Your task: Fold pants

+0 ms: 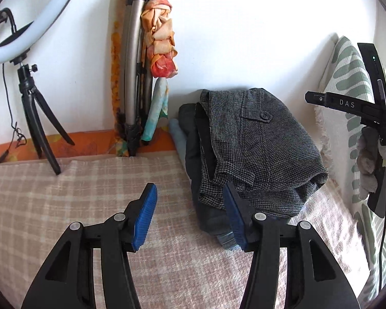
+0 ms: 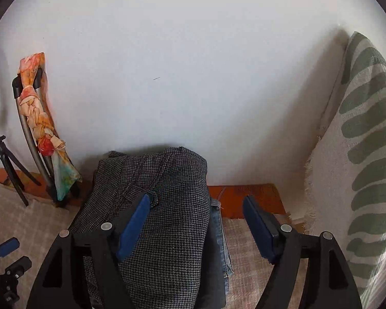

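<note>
Folded grey houndstooth pants (image 1: 260, 149) lie on top of a stack of folded dark and blue garments (image 1: 213, 219) on the plaid blanket (image 1: 90, 193), against the white wall. My left gripper (image 1: 190, 211) is open and empty, its right finger at the stack's near-left corner. In the right wrist view the same pants (image 2: 167, 226) fill the lower middle. My right gripper (image 2: 196, 219) is open and empty above them, its left finger over the fabric. The right gripper's body (image 1: 373, 118) shows at the right edge of the left wrist view.
A ring light on a black tripod (image 1: 36, 118) stands at the back left. A folded metal frame with an orange knotted cloth (image 1: 151, 51) leans on the wall. A cushion with green leaf print (image 2: 360, 167) stands at the right. Jeans (image 2: 222, 242) lie under the stack.
</note>
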